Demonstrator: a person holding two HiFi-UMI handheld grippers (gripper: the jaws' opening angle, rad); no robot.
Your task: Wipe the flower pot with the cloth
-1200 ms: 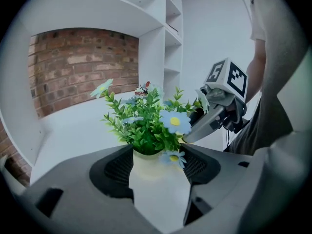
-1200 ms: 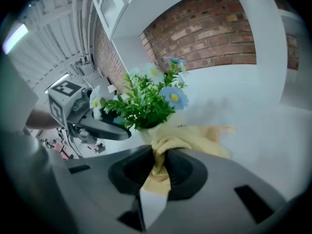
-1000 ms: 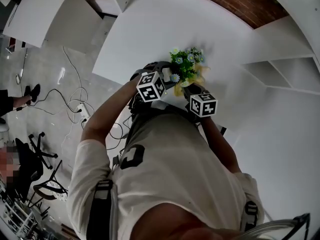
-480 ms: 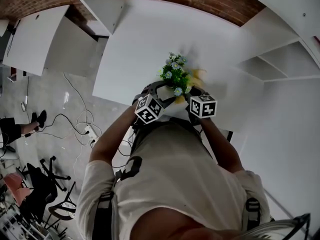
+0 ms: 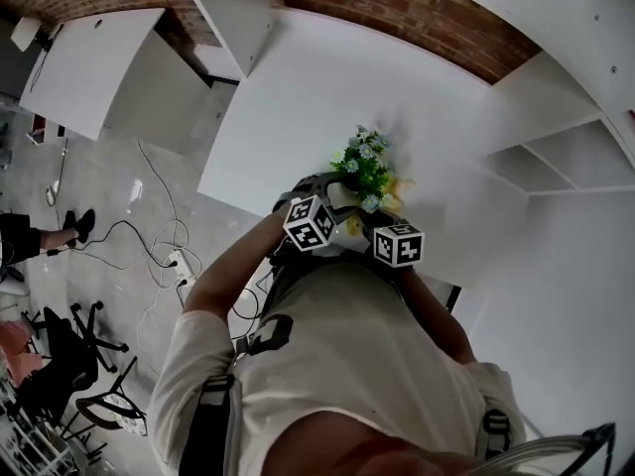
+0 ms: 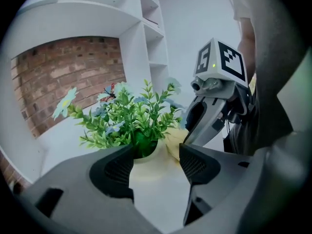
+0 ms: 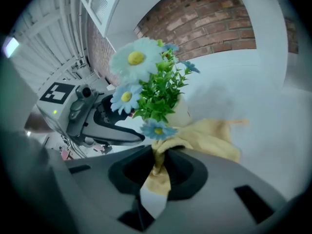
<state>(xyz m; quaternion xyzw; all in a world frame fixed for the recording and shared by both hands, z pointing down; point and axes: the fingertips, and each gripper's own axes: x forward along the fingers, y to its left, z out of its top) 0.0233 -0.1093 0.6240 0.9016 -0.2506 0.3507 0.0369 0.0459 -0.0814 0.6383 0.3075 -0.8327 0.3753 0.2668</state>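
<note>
Gripping the flower pot [image 6: 153, 174] with the left claw [image 6: 155, 161]: the jaws sit on either side of the cream body, pads pressed on it. Green plastic plant [image 6: 131, 118] with pale blue and white daisies sticks up out of the pot, above the jaws.

Right claw [image 7: 158, 168] is clenched on a bunched fold of the yellow cloth [image 7: 209, 140]. The rest of the cloth spreads out past the jaws and lies against the side of the pot, below the foliage. In the left gripper view a bit of yellow shows at the pot's right shoulder, with the right claw's body and marker cube [image 6: 219, 57] just behind it.

Head view: both claws are close together in front of the person's chest, and the pot is between them over the near edge of the white table [image 5: 298, 97]. Can't tell whether the pot's base is resting on the table or lifted.

Brick wall [image 5: 397, 8] runs along the table's far side, with white shelving [image 5: 556, 147] to the right. Cables [image 5: 149, 226] and a chair [image 5: 69, 340] are on the floor to the left.
</note>
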